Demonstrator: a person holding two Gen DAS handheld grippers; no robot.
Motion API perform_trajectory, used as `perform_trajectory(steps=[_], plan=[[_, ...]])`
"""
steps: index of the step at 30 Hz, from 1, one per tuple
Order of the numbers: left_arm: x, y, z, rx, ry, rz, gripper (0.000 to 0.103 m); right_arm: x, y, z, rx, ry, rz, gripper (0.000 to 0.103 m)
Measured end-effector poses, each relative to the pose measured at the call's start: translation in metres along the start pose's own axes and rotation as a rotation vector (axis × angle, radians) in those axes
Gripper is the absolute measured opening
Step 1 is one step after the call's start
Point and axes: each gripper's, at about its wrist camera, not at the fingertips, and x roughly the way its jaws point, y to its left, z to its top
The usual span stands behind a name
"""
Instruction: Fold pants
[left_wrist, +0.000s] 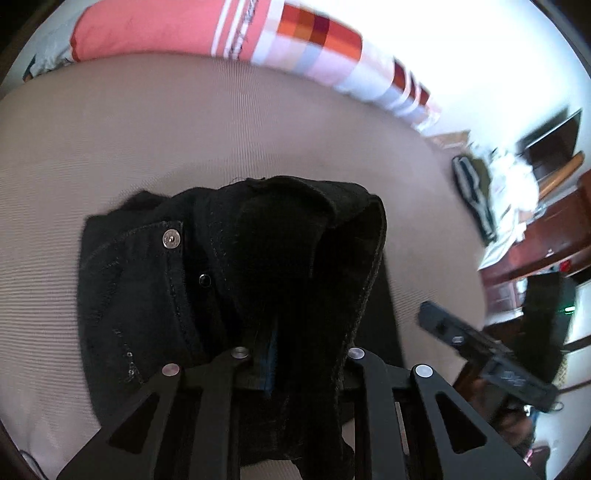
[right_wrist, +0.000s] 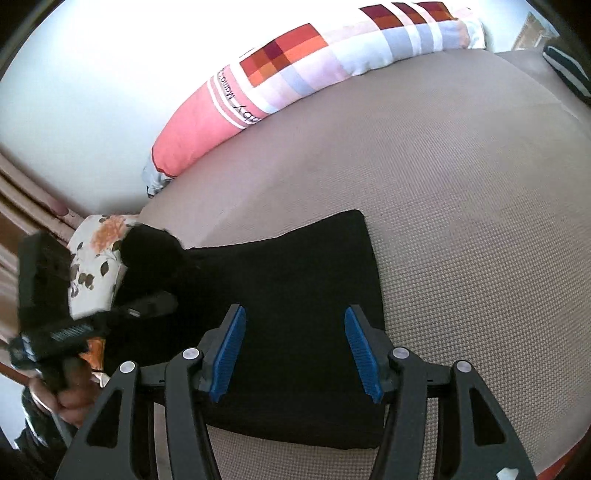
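Pants: black pants (right_wrist: 295, 295) lie on the bed (right_wrist: 461, 221), already doubled into a short, thick stack, with the waistband end bunched up in the left tongs.
Left tongs: left tongs (left_wrist: 295, 354) are clamped on a gathered hump of the dark cloth, a sliver of blue pad showing between the folds.
Right tongs: right tongs (right_wrist: 295, 350) hang spread wide above the flat part of the pants, blue ribbed pads apart, holding nothing.
Done: by my reading, most folding is over; the right-hand part lies smooth with squared edges.
Left: the raised end looks yet to be laid down and flattened.
Cloth: matte black denim with stitched seams, a metal button (left_wrist: 172, 239) and a small dark rivet (left_wrist: 204, 280).
Bed surface: beige, finely ribbed weave.
Bolster: long bolster (right_wrist: 295, 74), pink with checked patches, lies along the far edge.
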Motion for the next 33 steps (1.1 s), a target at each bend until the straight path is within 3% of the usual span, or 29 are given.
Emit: perform_trajectory(steps=[5, 8, 10, 12, 13, 15, 17, 25, 29, 33], plan=[[0.018, -0.007, -0.002, 0.01, -0.005, 0.034, 0.021, 0.006, 0.0, 0.0, 0.003, 0.016, 0.008, 0.054], [0.017, -0.013, -0.006, 0.039, -0.017, 0.061, 0.029, 0.007, 0.001, 0.0, 0.002, 0.022, 0.015, 0.054], [0.016, -0.018, -0.007, 0.081, -0.021, 0.049, 0.043, 0.007, 0.001, -0.001, -0.001, 0.023, 0.017, 0.054], [0.008, -0.022, -0.011, 0.091, -0.017, -0.04, 0.076, 0.009, 0.001, -0.001, -0.003, 0.029, 0.027, 0.054], [0.002, -0.025, -0.014, 0.094, -0.028, -0.086, 0.079, 0.01, 0.0, -0.002, -0.002, 0.034, 0.028, 0.054], [-0.013, -0.03, -0.018, 0.126, -0.062, -0.125, 0.079, 0.014, -0.002, -0.003, 0.005, 0.047, 0.039, 0.055], [-0.024, -0.027, -0.017, 0.128, -0.087, -0.105, 0.079, 0.02, -0.005, -0.003, 0.021, 0.076, 0.078, 0.055], [-0.06, 0.046, -0.021, 0.034, -0.188, 0.159, 0.079, 0.05, -0.005, 0.002, 0.016, 0.235, 0.239, 0.055], [-0.062, 0.072, -0.034, 0.0, -0.197, 0.207, 0.079, 0.072, -0.002, 0.008, -0.026, 0.274, 0.232, 0.055], [-0.056, 0.091, -0.046, -0.064, -0.179, 0.216, 0.079, 0.09, 0.006, 0.013, -0.046, 0.275, 0.285, 0.055]])
